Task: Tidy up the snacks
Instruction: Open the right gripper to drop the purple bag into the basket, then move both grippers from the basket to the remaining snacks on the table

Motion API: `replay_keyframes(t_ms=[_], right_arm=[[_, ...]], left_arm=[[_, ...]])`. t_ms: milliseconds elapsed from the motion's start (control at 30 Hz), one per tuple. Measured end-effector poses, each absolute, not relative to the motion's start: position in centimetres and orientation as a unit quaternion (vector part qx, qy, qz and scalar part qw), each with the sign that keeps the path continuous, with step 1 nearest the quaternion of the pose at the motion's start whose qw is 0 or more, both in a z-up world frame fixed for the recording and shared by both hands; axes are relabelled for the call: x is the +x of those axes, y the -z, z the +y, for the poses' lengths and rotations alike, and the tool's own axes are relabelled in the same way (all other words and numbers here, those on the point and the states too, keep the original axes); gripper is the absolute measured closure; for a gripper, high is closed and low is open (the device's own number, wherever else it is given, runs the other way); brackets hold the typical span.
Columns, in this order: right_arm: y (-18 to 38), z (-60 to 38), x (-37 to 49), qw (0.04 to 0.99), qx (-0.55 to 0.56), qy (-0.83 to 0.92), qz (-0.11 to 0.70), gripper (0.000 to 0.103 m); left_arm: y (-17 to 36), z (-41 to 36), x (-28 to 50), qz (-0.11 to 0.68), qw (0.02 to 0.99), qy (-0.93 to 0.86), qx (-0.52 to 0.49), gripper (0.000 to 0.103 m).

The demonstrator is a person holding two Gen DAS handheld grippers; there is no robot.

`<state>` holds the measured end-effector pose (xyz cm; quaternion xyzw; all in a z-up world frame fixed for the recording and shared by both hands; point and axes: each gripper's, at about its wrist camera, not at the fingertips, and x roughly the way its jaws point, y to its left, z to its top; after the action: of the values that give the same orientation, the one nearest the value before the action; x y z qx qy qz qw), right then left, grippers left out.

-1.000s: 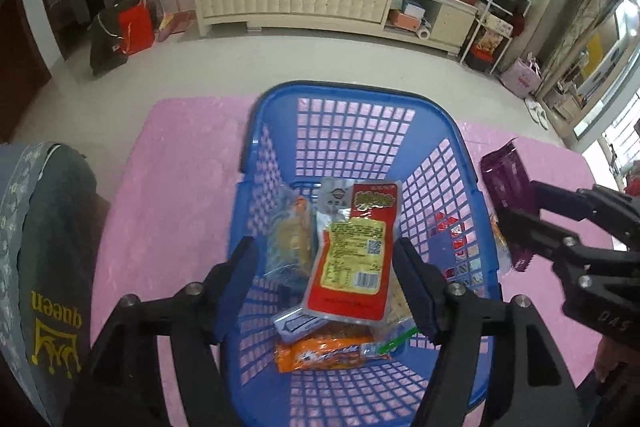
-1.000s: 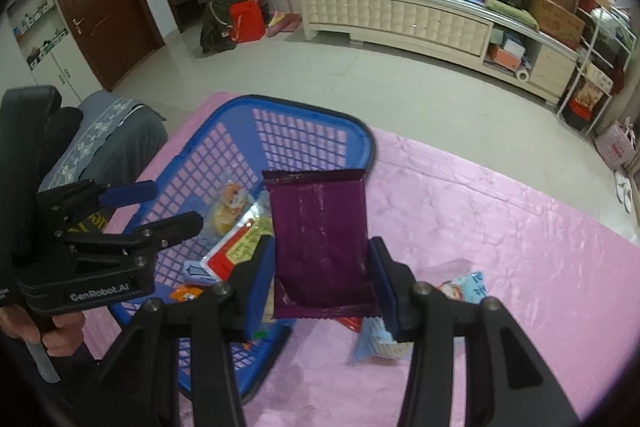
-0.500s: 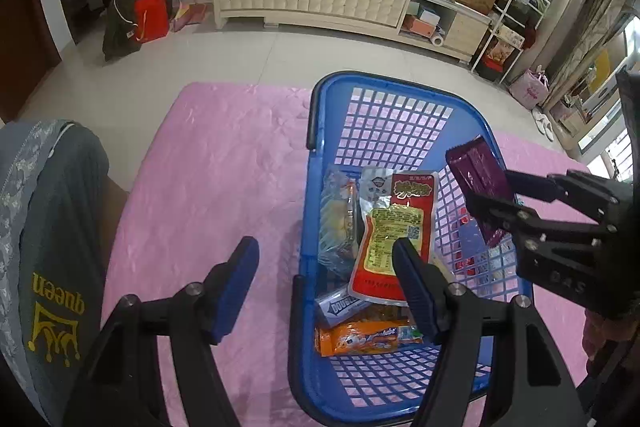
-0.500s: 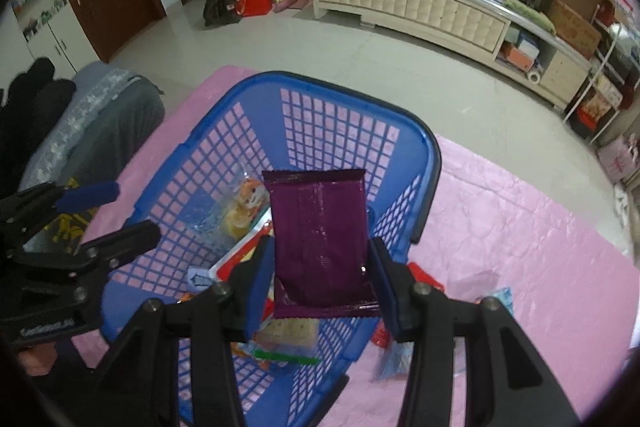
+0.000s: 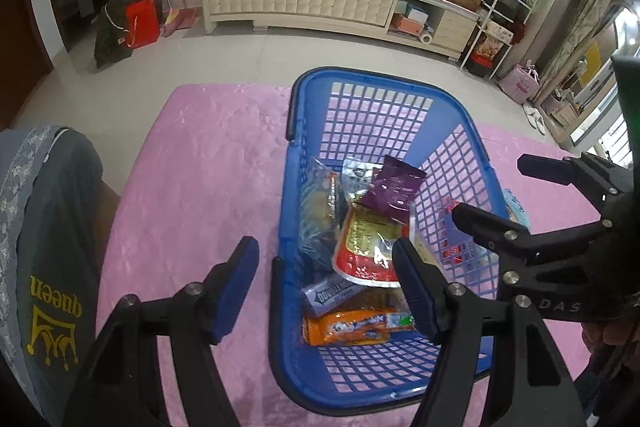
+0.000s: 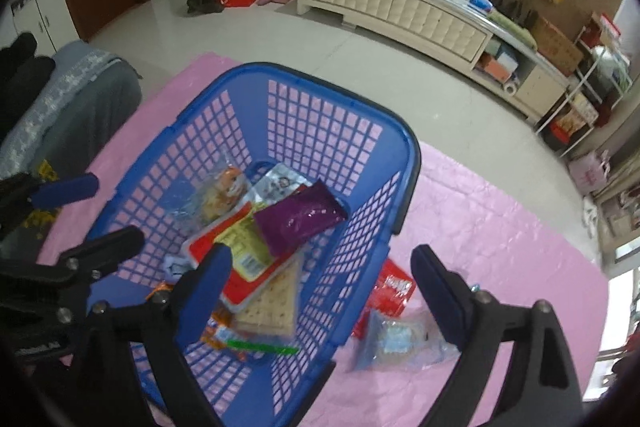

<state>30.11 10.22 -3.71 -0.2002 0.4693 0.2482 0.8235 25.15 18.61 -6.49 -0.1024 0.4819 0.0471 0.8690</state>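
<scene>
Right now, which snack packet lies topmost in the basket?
The purple packet, lying across the red-and-yellow pouch in the blue basket; the others sit beneath or beside.

One blue basket (image 6: 404, 163) stands on one pink-covered bench (image 6: 500, 227), and two hand-held grippers are in view, the left hand-held gripper (image 5: 326, 285) and the right hand-held gripper (image 6: 320, 291). Inside the basket I count seven snacks: one purple packet (image 6: 298, 221), one red-and-yellow pouch (image 6: 244, 267), one silver pouch (image 6: 280, 183), one clear bag (image 6: 220, 191), one cracker pack (image 6: 268, 307), one gum pack (image 5: 336, 293) and one orange packet (image 5: 348, 327). Two more lie on the bench outside it: one red packet (image 6: 390, 291) and one clear pale-blue packet (image 6: 400, 345).
</scene>
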Motion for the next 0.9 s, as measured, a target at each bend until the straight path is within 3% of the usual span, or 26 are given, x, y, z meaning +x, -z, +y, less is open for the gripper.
replay_keyframes(t_ms=[667,900], right_arm=[[-1.7,-1.3,26.8,0.851,-0.107,-0.230,0.459,0.010],[-2.1,-6.1,26.5,0.860,-0.086,-0.210,0.457,0.010]], left_arm=[[2.6,9.4,23.2,0.469,0.881,-0.006,-0.053,0.036],[2.5,4.7,23.7,0.470,0.882,0.019,-0.032,0.031]])
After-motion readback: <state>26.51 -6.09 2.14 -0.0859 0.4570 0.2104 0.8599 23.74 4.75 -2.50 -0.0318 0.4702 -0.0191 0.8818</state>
